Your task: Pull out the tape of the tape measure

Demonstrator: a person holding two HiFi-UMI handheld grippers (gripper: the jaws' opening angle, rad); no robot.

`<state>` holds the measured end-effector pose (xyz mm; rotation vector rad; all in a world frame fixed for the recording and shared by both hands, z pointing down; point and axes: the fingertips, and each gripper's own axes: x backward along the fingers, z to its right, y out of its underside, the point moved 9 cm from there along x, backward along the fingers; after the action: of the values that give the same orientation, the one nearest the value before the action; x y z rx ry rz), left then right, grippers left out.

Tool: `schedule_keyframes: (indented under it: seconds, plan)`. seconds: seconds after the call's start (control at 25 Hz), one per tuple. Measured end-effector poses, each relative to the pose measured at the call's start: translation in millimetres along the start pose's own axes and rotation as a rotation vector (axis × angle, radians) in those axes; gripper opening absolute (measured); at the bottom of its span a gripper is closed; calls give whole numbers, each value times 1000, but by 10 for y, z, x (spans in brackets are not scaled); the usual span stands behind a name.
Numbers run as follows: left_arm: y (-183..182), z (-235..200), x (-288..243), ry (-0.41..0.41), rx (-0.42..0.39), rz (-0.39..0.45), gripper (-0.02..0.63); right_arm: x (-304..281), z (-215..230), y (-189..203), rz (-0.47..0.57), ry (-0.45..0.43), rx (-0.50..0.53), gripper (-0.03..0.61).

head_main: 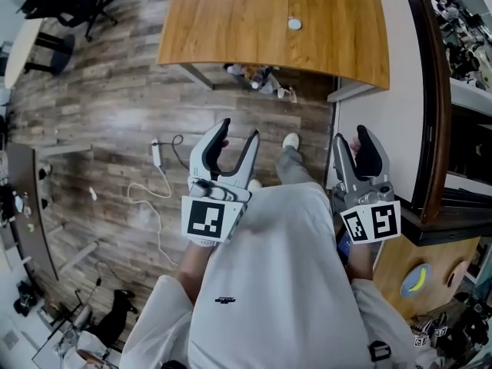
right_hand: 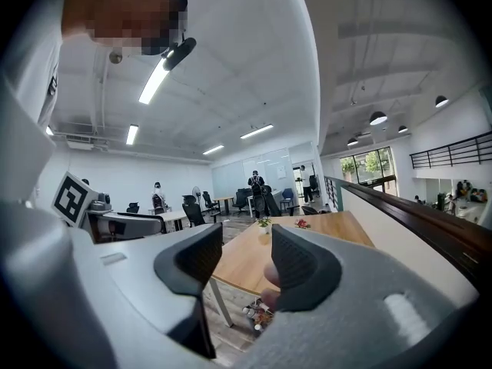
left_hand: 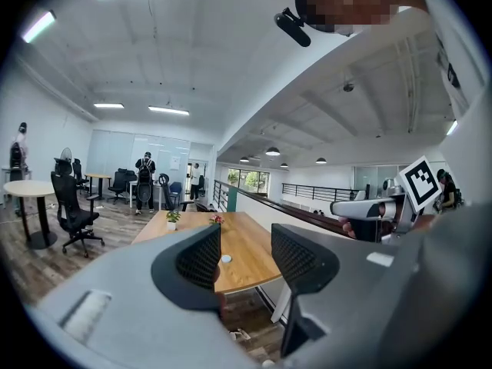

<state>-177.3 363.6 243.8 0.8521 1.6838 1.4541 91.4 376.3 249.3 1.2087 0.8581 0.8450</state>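
The left gripper [head_main: 239,129] and right gripper [head_main: 350,134] sit side by side before the person [head_main: 277,283]. Beyond them stands a wooden table [head_main: 231,29] with a small round object [head_main: 295,24] on it. An office chair [head_main: 65,2] is to its left and a railing [head_main: 433,98] to its right.

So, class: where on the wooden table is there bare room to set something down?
Nearly the whole wooden table is bare, with free patches left and right of the small white round object. Its far edge holds a potted plant and flowers. The floor under its near edge is crowded with clutter.
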Motion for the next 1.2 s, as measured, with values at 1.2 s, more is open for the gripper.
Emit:
schedule_keyframes:
  seconds: [1.2]
  plan:
    - [-291,491,-2000,2,-63,-107,199,-708,1710,-214,30,-41,-139,195]
